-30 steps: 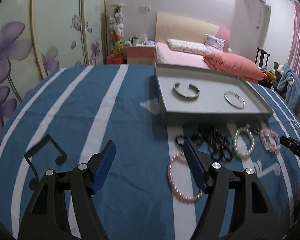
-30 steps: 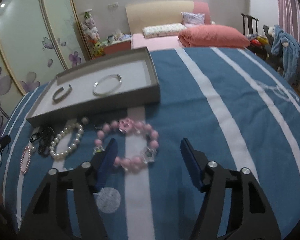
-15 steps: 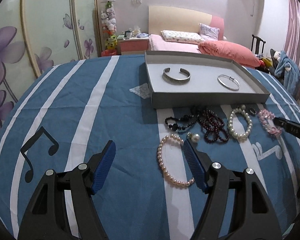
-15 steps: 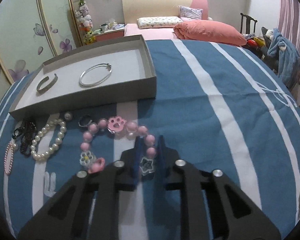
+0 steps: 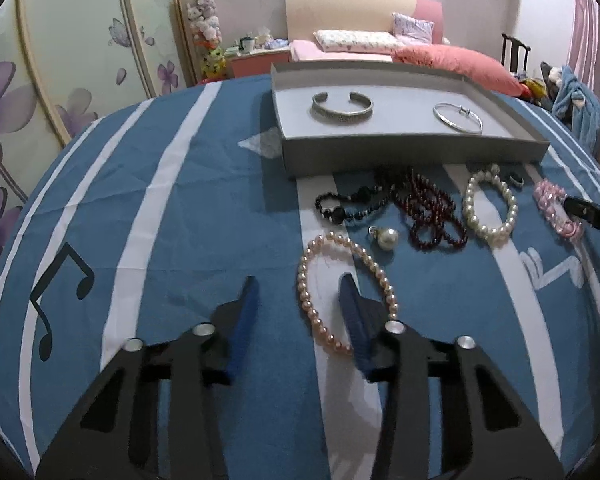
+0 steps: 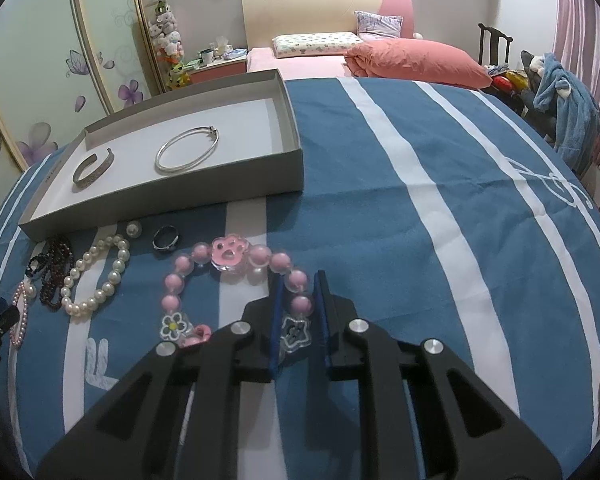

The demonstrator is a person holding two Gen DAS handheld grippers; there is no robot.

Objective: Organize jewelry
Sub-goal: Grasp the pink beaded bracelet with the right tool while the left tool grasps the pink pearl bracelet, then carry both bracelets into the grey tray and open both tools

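**Two tongs at the beads beside a grey tray**

A blue cloth (image 5: 204, 200) with white stripes covers the surface, smooth and faintly creased. On it sits a shallow grey cardboard tray (image 6: 164, 212) holding a broad silver cuff (image 5: 342, 109) and a thin silver bangle (image 6: 188, 155). Just before the tray lie loose strands: white pearl bracelet (image 5: 490, 210), dark red beads (image 5: 432, 216), black beads (image 5: 340, 208).

The right gripper (image 6: 298, 312) is clamped on the pink bead bracelet (image 6: 228, 256), at a clear flower charm. The left gripper (image 5: 300, 304) is closing, one finger inside the pale pink pearl bracelet (image 5: 312, 312), pads not yet pressing.
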